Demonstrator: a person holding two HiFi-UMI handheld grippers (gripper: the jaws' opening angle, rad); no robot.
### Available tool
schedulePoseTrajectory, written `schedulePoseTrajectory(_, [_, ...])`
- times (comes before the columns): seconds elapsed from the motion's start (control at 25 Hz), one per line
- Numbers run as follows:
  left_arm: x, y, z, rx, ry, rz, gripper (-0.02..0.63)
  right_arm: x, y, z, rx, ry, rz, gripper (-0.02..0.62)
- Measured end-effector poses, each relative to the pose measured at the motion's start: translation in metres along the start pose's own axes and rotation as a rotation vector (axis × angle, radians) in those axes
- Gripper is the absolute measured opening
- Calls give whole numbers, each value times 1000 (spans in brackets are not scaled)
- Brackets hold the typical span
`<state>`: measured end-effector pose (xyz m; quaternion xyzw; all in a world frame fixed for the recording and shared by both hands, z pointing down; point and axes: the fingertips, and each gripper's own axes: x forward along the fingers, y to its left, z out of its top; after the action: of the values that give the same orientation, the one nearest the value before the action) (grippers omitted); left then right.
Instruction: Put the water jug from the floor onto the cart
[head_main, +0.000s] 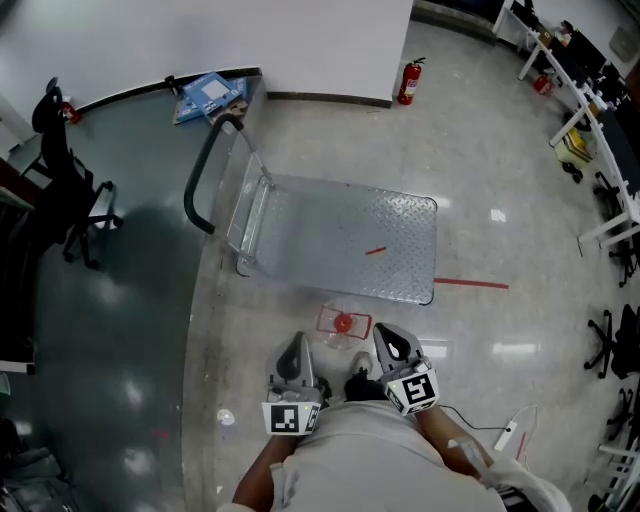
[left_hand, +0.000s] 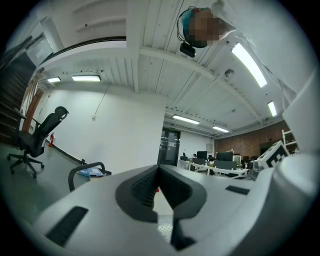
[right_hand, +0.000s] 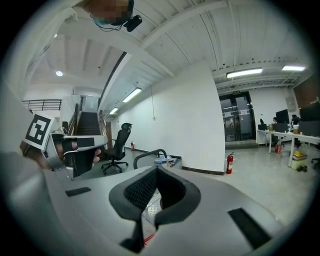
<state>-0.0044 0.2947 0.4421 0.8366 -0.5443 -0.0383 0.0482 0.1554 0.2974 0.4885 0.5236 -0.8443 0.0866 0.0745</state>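
In the head view the water jug (head_main: 343, 323), clear with a red cap, stands upright on the floor just in front of the cart's near edge. The cart (head_main: 330, 232) is a flat metal platform, bare but for a small red mark, with a black handle (head_main: 197, 180) at its left end. My left gripper (head_main: 297, 347) is shut and empty, just left of the jug and nearer to me. My right gripper (head_main: 386, 336) is also shut and empty, just right of the jug. In the left gripper view the left gripper (left_hand: 159, 172) points level; in the right gripper view the right gripper (right_hand: 157, 172) tips slightly down.
A white wall corner with a red fire extinguisher (head_main: 408, 82) stands beyond the cart. A blue box (head_main: 210, 94) lies by the handle. A black office chair (head_main: 72, 190) is at the left, desks (head_main: 590, 120) and chairs at the right. A red tape strip (head_main: 470, 284) marks the floor.
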Motion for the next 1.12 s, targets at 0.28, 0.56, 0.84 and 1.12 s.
schedulePoseTrajectory(0.28, [9, 4, 1, 7, -3, -3, 3, 53, -29, -49, 44, 181, -31, 12])
schedulePoseTrajectory(0.56, [27, 14, -28, -14, 64, -4, 3, 115, -29, -198, 139, 645, 79, 71])
schedulePoseTrajectory(0.84, [35, 35, -82, -29, 118, 17, 3, 121, -9, -394, 165, 1051, 101, 243])
schedulePoseTrajectory(1.12, [30, 67, -128, -57, 172, 28, 3, 141, -14, -478, 84, 1151, 38, 294])
